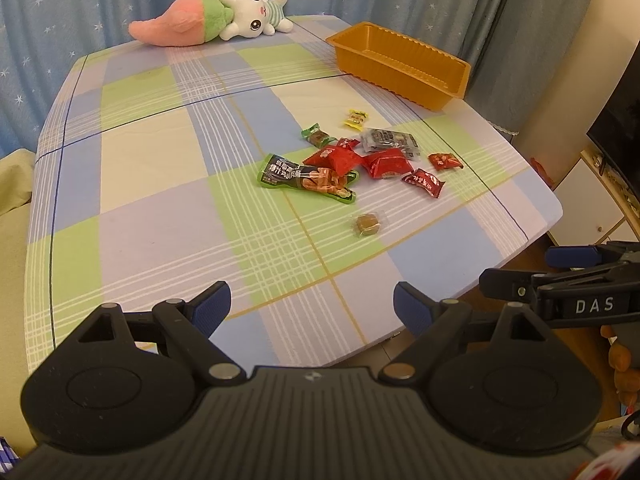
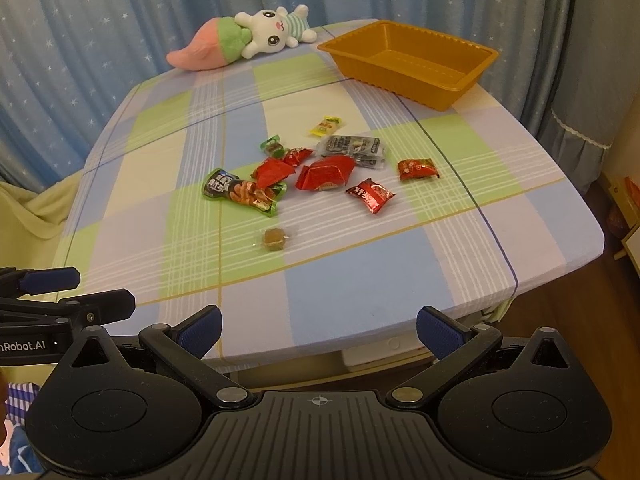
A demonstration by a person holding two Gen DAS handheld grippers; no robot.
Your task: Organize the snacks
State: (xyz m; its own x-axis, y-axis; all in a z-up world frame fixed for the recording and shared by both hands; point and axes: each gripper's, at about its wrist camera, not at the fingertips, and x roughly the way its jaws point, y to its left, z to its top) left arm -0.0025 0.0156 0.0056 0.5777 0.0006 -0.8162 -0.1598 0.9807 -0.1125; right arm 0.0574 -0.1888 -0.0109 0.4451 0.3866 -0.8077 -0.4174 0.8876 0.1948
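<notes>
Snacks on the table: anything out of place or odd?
All snack packets lie scattered mid-table; the orange tray at the far edge holds none. One clear-wrapped brown candy sits apart, nearest you. Nothing looks spilled or damaged.

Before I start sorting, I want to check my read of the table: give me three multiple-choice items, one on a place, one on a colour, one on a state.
1. Where does the orange ribbed plastic tray stand?
A. at the far right of the table
B. at the near edge
C. on the floor

2. What colour is the wrapper of the small snack that lies nearest the tray?
A. blue
B. yellow
C. white

3. How are the left hand-held gripper and the right hand-held gripper?
A. both shut on snacks
B. one open, one shut
C. both open and empty

Answers:
1 A, the tray sits by the far right corner, beside the plush rabbit.
2 B, its wrapper is yellow.
3 C, each pair of blue pads stands wide apart at the near edge of the checked tablecloth with nothing between.
</notes>
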